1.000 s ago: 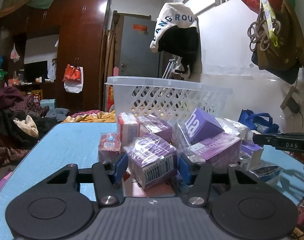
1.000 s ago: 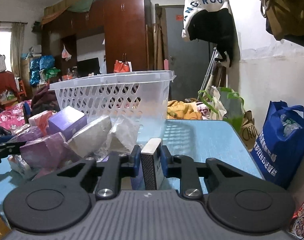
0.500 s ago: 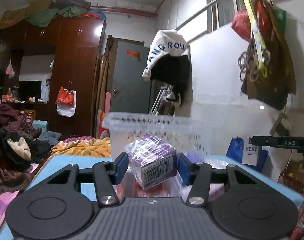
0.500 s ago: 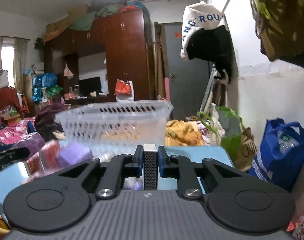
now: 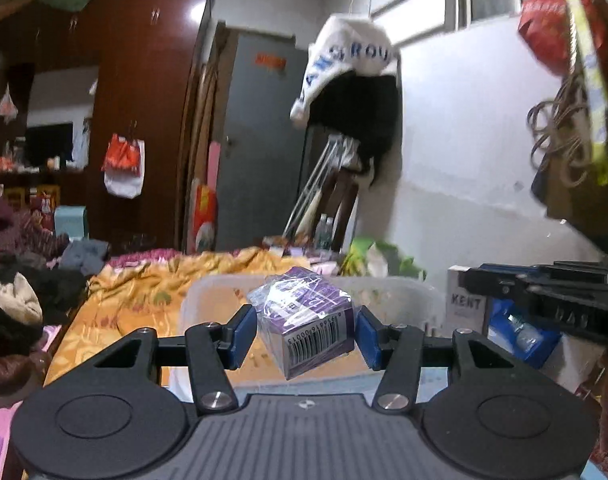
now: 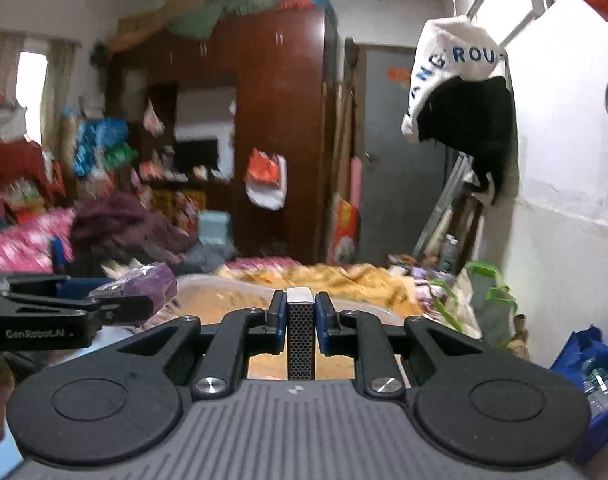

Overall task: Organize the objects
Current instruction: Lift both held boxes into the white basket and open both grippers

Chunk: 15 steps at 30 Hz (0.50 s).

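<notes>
My left gripper [image 5: 304, 334] is shut on a purple box [image 5: 308, 320] wrapped in clear film, barcode facing me, held in the air over the white plastic basket [image 5: 408, 294]. My right gripper [image 6: 300, 320] is shut on a slim white KENT pack [image 6: 300, 336], seen edge-on, also raised above the basket [image 6: 223, 288]. The right gripper with its pack [image 5: 464, 300] shows at the right of the left wrist view. The left gripper with the purple box [image 6: 143, 286] shows at the left of the right wrist view.
An orange patterned blanket [image 5: 143, 288] lies behind the basket. A blue bag [image 6: 592, 372] stands at the right by the white wall. A green bag [image 6: 484, 304] and clutter sit near the grey door. The blue table edge [image 5: 344, 380] shows below the basket.
Both grippers have risen from the pile on the table, each carrying its item, and now hang above the basket rim, looking down into it.
</notes>
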Tool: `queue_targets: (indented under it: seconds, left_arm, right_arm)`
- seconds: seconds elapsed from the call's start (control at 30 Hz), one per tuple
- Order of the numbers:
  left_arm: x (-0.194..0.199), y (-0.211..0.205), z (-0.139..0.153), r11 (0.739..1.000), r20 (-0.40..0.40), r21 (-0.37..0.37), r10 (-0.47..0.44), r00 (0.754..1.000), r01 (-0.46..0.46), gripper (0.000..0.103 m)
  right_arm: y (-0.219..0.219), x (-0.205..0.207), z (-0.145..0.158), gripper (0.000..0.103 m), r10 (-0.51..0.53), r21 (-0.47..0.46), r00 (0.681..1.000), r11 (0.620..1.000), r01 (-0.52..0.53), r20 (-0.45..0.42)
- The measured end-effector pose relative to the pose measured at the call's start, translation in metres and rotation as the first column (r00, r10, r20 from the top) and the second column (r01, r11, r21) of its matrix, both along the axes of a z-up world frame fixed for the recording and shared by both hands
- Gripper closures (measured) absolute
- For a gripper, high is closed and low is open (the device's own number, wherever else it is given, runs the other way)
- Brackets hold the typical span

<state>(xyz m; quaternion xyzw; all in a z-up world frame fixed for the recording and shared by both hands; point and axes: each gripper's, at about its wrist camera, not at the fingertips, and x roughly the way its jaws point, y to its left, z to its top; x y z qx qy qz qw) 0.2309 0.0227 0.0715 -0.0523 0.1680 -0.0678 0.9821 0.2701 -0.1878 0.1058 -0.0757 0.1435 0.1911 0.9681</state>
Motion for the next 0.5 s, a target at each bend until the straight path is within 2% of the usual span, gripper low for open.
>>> queue_targets:
  seconds: [0.03, 0.07, 0.1, 0.13, 0.17, 0.2, 0.3, 0.37, 0.47, 0.5]
  left_arm:
    - [0.007, -0.002, -0.004, 1.0, -0.021, 0.018, -0.015, 1.0, 0.015, 0.04]
    - [0.012, -0.003, -0.007, 0.999, -0.034, 0.03, -0.018, 0.999, 0.019, 0.035]
    - [0.012, -0.003, -0.011, 0.999, -0.031, 0.037, 0.003, 1.0, -0.002, 0.032]
    - [0.007, -0.002, -0.012, 0.999, -0.021, 0.043, 0.009, 1.0, -0.008, 0.031]
    - [-0.001, 0.0, -0.014, 0.999, -0.008, 0.042, 0.002, 1.0, -0.002, 0.029]
    - [-0.012, 0.003, -0.015, 0.999, 0.006, 0.038, -0.002, 1.0, 0.002, 0.026]
    - [-0.051, 0.009, -0.019, 0.999, 0.046, 0.018, -0.029, 0.999, 0.028, 0.016]
    - [-0.075, 0.008, -0.025, 0.999, 0.06, 0.035, -0.04, 0.997, 0.038, 0.016]
    - [-0.109, 0.007, -0.04, 0.998, 0.083, 0.049, -0.048, 0.995, 0.044, 0.016]
    - [-0.122, 0.009, -0.048, 0.999, 0.098, 0.039, -0.042, 0.994, 0.038, 0.014]
  right_arm:
    - [0.003, 0.007, -0.005, 0.085, 0.01, -0.018, 1.0, 1.0, -0.01, -0.02]
    - [0.005, 0.011, -0.009, 0.077, 0.014, -0.027, 0.999, 1.0, -0.015, -0.038]
    - [0.005, 0.011, -0.013, 0.056, 0.001, -0.03, 0.999, 1.0, -0.002, -0.032]
    - [0.004, 0.008, -0.016, 0.042, -0.006, -0.031, 1.0, 1.0, 0.005, -0.023]
    - [0.002, 0.001, -0.019, 0.02, 0.0, -0.028, 1.0, 1.0, 0.0, -0.011]
    - [-0.003, -0.012, -0.021, 0.01, 0.007, -0.022, 1.0, 1.0, -0.006, 0.019]
    - [-0.02, -0.051, -0.033, 0.003, 0.021, 0.027, 0.998, 0.999, -0.023, 0.059]
    - [-0.033, -0.075, -0.043, 0.0, 0.014, 0.057, 0.997, 0.998, -0.018, 0.082]
    - [-0.049, -0.108, -0.063, 0.0, -0.012, 0.057, 0.996, 0.998, 0.007, 0.083]
    - [-0.057, -0.119, -0.072, 0.0, -0.027, 0.089, 0.996, 0.996, 0.02, 0.084]
